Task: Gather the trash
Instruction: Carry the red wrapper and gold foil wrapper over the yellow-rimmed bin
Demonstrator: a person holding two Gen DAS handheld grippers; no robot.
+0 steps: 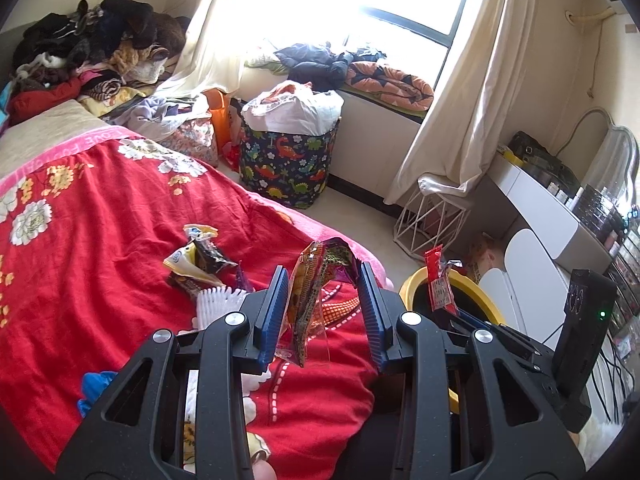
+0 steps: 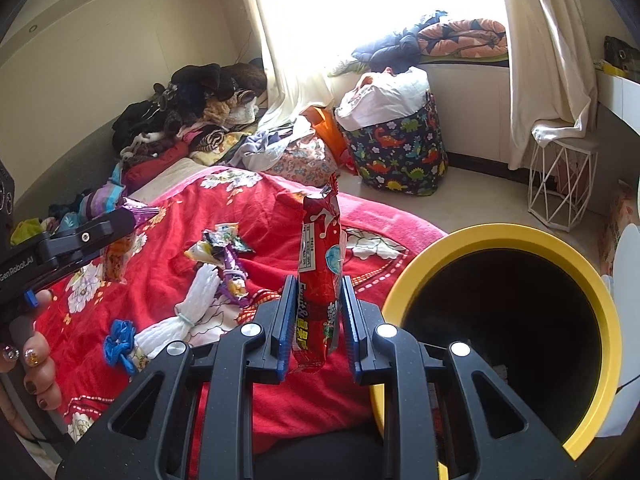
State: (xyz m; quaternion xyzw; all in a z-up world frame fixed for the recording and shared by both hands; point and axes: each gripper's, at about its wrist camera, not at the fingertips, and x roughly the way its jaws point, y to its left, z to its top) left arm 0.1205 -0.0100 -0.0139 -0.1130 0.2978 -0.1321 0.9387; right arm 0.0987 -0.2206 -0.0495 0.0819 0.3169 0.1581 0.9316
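Gripping featherlight, crinkly, slippery wrappers mid-body above the bed point(image 1: 100, 220): left gripper point(image 1: 324, 312) clamping an orange snack packet point(image 1: 308, 300), right gripper point(image 2: 316, 320) pinching a red wrapper point(image 2: 320, 272) beside the yellow bin point(image 2: 600, 312).

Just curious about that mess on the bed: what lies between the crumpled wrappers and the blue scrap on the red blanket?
In the right wrist view, a white pleated paper bundle tied with a band lies between the crumpled wrappers and the blue scrap.
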